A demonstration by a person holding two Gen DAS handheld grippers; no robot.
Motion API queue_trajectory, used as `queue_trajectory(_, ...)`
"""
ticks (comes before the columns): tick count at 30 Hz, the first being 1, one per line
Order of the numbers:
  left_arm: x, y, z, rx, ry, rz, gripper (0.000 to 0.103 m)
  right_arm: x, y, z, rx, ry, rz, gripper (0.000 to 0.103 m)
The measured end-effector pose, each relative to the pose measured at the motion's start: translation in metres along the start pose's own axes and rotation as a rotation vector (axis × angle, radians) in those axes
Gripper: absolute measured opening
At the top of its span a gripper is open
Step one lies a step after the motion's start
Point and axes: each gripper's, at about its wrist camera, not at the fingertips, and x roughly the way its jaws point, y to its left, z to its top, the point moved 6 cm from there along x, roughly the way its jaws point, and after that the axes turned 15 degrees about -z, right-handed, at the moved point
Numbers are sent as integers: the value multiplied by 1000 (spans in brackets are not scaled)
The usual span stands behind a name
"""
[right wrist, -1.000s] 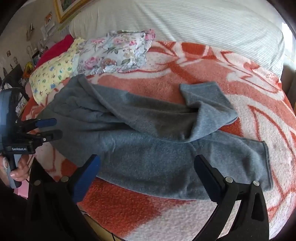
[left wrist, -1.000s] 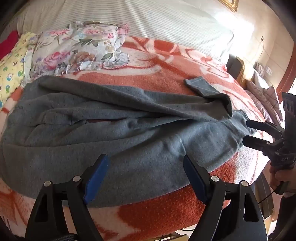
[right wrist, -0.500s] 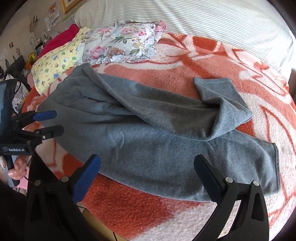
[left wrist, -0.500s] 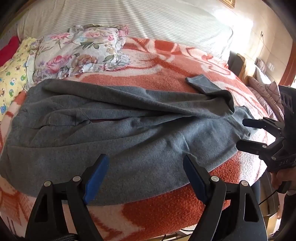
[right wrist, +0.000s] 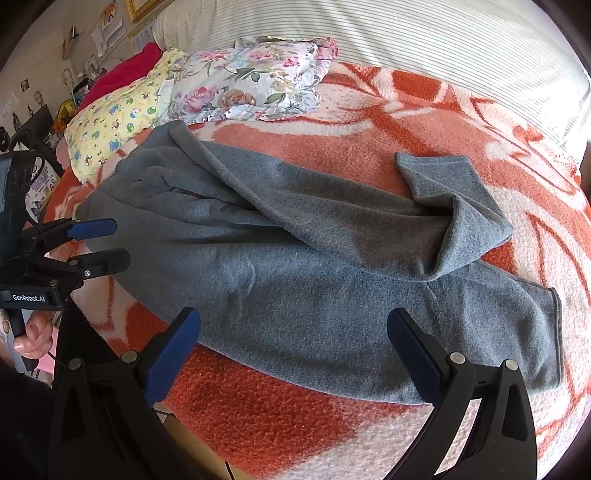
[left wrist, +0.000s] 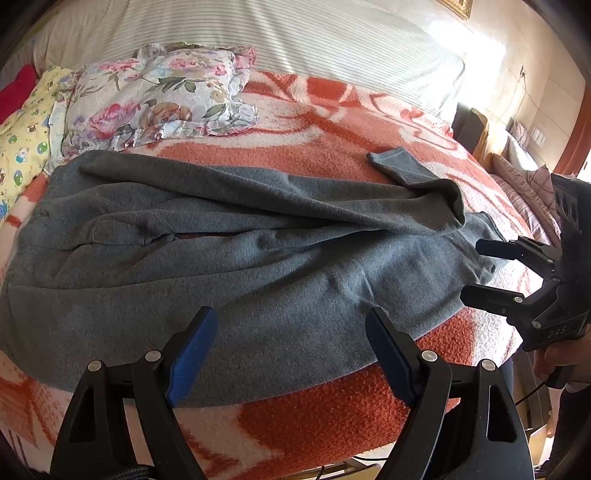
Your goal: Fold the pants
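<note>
Blue ribbed pads line the black plastic fingers of both tongs. The left tongs [left wrist: 288, 350] stand spread wide with nothing between them, hovering over the near hem of the pants [left wrist: 236, 266] close to the waist end; whether a pad brushes the cloth I cannot tell. The right tongs [right wrist: 291, 345] are likewise parted wide and bare, poised over the near edge of the lower leg. Seen from the other camera, each tool sits off the bed's side, fingers apart, just beside the cloth.

The pants are grey fleece, soft and nappy, lying lengthwise across the bed. One leg lies flat; the other is thrown over it in a long diagonal ridge, its cuff [right wrist: 439, 173] doubled back into a loose pointed fold. The flat leg's hem [right wrist: 554, 332] is stitched and straight.

Beneath lies a woolly orange and white blanket [right wrist: 406, 122] with a leafy pattern. Beyond it rest a crumpled floral cloth [right wrist: 255, 85], a yellow printed pillow [right wrist: 114, 122] and a white ribbed cover [right wrist: 406, 33].
</note>
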Motion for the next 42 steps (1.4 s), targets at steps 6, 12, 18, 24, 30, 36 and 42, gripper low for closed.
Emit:
queue_trajectory(6,1,-1,-1,-2,2,-2,83,0,3,0,-4,0,3,101)
queue_trajectory(12,2,0,-1,-8,5,-5,83,0,7,0,-12,1,5,101)
queue_trajectory(18,2,1,-2,-11,10,-10,83,0,6,1,-12,4,4,101)
queue_trajectory(24,4,2,-2,-14,14,-17,83,0,5,1,-9,6,2,101)
queue_trajectory(30,6,1,-2,-14,17,-19,83,1,4,1,-8,11,3,101)
queue_trajectory(36,6,1,-2,-17,19,-20,83,2,3,0,-9,15,7,101)
queue_trajectory(42,8,-1,-3,-15,22,-27,83,2,3,1,-7,16,7,101)
